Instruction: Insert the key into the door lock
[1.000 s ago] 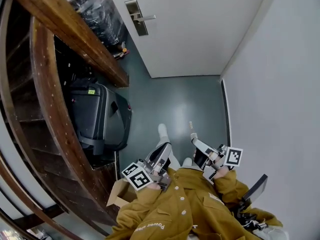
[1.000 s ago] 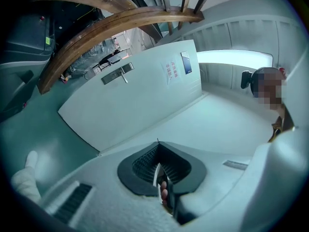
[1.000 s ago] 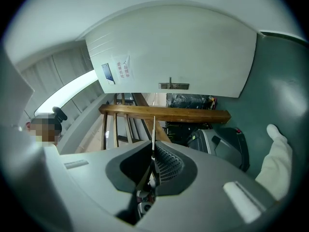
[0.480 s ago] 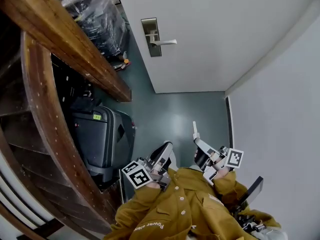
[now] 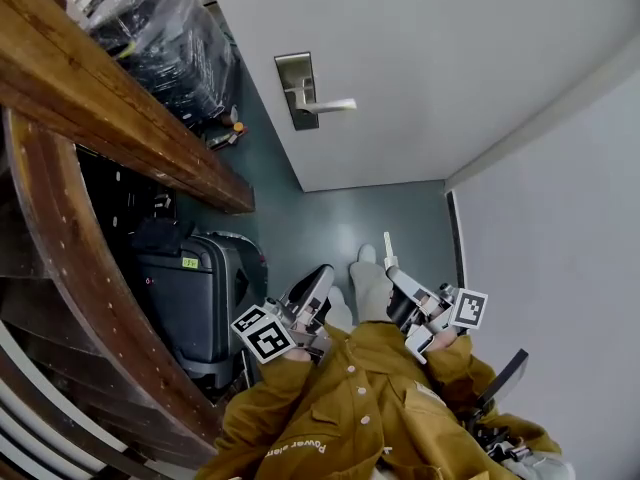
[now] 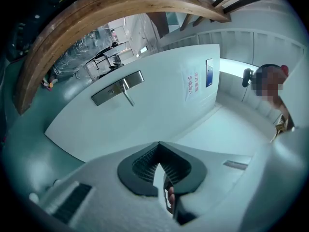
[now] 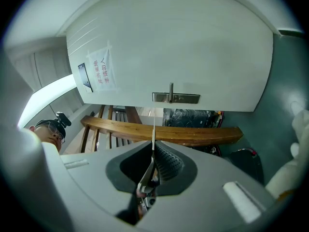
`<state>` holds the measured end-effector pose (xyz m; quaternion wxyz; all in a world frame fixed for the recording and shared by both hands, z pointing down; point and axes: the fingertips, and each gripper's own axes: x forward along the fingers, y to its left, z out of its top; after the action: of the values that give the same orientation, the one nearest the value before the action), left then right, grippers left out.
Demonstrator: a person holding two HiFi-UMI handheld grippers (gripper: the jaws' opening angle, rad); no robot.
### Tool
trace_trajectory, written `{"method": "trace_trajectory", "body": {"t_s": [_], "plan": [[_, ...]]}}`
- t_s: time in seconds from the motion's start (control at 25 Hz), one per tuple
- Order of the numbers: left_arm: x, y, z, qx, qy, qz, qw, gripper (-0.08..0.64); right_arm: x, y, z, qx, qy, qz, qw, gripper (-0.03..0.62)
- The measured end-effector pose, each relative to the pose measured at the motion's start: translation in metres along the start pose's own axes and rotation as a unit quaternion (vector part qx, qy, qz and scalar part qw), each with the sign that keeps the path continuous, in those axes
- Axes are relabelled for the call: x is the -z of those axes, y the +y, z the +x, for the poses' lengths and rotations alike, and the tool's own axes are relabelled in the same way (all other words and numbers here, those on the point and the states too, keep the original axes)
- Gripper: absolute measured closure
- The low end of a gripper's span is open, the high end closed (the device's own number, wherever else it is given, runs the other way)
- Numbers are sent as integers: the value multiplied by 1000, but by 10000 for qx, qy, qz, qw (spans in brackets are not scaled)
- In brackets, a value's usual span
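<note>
- The right tongs (image 7: 153, 154) are pinched narrow on a slim pale metal key (image 7: 153, 129). Its wide end sits between the ribbed pads, and its blade stands out past the tips, pointing ahead at the door.
- The left tongs (image 6: 158, 151) are closed pad to pad with nothing between them, just beside the right tongs on their left.
- The key looks light, stiff and thin, and its smooth faces could let it swivel or slip between the pads if the tip meets the lock off-line. The wide end is the place to hold it, squarely and firmly, leaving the whole blade free.
- Below both tongs lies a grey-green floor (image 5: 370, 213).
- To the left of the left tongs a dark hard-shell suitcase (image 5: 190, 288) stands under a curved brown wooden handrail (image 5: 110, 98).
- Well ahead of both tongs stands the white door (image 5: 430, 58). Its brushed metal lock plate (image 5: 293, 88) carries a lever handle (image 5: 335, 104).
- The plate is well apart from the key's tip, ahead and to its left in the head view.
- The keyhole itself is too small to make out.
</note>
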<state>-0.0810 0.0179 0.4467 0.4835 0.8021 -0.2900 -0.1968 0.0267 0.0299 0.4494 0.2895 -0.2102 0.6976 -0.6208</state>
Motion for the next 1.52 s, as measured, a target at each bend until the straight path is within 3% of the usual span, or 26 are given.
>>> {"method": "trace_trajectory", "body": {"t_s": [0.2, 0.32, 0.52, 0.56, 0.6, 0.64, 0.76, 0.96, 1.08, 1.24, 1.36, 1.52], "plan": [[-43, 22, 28, -106, -49, -77, 9999, 558, -37, -6, 31, -12, 117, 79, 9999, 565], [-65, 50, 55, -234, 166, -138, 9995, 557, -62, -10, 52, -75, 297, 106, 9995, 565], [-116, 122, 89, -1060, 397, -238, 9933, 551, -105, -9, 72, -199, 557, 208, 9980, 565], [-128, 129, 97, -1066, 286, -478, 9927, 445, -113, -9, 73, -219, 616, 216, 9976, 565], [-140, 133, 107, -972, 130, -762, 9923, 395, -122, -10, 74, -240, 669, 221, 9972, 565], [-154, 135, 117, -858, -15, -981, 9915, 394, -130, -11, 76, -266, 724, 229, 9968, 565], [-193, 149, 143, -693, -75, -1121, 9912, 393, -149, -15, 86, -328, 928, 238, 9949, 565], [-225, 175, 179, -566, 634, -1152, 9897, 390, -157, -10, 103, -392, 1150, 315, 9921, 565], [-234, 178, 196, -223, 1101, -1314, 9849, 391, -159, -8, 116, -452, 1145, 317, 9919, 565], [-235, 176, 207, 95, 1731, -1187, 9777, 393, -155, -11, 130, -421, 1105, 298, 9925, 565], [-235, 173, 213, 225, 1989, -1031, 9743, 391, -150, -9, 140, -462, 1052, 301, 9929, 565], [-231, 170, 221, 536, 2205, -1160, 9670, 394, -143, -15, 156, -498, 1146, 242, 9919, 565]]}}
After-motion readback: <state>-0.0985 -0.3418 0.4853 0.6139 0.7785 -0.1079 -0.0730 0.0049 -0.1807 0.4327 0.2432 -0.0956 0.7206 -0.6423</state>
